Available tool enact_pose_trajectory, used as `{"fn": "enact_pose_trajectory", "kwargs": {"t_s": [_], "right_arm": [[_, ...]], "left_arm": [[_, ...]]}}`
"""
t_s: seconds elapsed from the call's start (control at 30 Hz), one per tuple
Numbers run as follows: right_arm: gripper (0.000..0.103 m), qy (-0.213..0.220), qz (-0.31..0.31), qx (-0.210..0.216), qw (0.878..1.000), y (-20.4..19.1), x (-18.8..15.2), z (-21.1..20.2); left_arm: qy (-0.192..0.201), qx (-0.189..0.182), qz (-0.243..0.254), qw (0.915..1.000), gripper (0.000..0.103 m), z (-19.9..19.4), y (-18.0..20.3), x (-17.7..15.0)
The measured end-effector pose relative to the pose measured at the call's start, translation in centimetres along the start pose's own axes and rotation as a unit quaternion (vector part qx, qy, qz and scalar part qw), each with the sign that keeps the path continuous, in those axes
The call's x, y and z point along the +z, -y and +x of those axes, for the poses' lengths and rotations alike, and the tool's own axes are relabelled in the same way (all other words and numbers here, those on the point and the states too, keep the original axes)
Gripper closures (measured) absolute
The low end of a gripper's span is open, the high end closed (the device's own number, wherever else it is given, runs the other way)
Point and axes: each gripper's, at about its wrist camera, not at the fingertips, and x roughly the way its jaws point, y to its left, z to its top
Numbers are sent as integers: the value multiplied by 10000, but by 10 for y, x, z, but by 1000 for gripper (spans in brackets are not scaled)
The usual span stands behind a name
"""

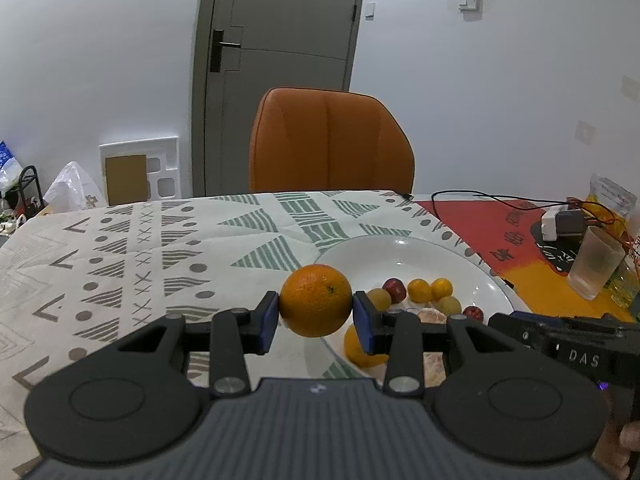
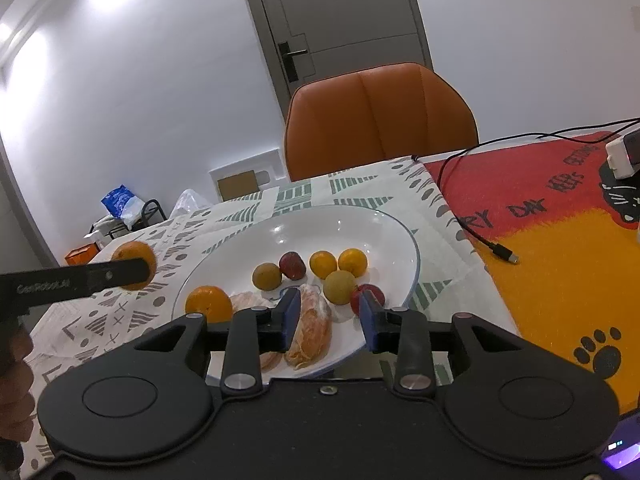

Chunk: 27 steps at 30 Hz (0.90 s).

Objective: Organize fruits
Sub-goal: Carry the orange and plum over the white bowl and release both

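Note:
My left gripper [image 1: 316, 312] is shut on a large orange [image 1: 316, 300] and holds it above the table, just left of the white plate [image 1: 400, 256]. The same orange [image 2: 134, 258] shows in the right wrist view behind the left gripper's finger. The white plate [image 2: 248, 248] holds another orange [image 2: 208, 304], peeled orange segments [image 2: 312, 328], two small red fruits [image 2: 293, 265], two small orange fruits [image 2: 352, 261] and two yellow-green fruits [image 2: 339, 287]. My right gripper [image 2: 328, 316] is open and empty, just above the plate's near edge, over the segments.
An orange chair [image 1: 330, 144] stands behind the table. A patterned cloth [image 1: 140, 248] covers the table's left; a red and orange mat [image 2: 560, 248] with a cable [image 2: 480, 236] lies right. A frosted cup [image 1: 596, 264] and a charger [image 1: 560, 222] stand at the far right.

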Motion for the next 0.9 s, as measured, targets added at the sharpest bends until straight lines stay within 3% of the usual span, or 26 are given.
{"fn": "enact_pose_trajectory", "kwargs": {"t_s": [0.9], "right_arm": [[65, 33, 165, 160, 9997, 5, -4, -5]], "left_arm": [[-185, 45, 170, 9997, 64, 37, 16, 7]]}}
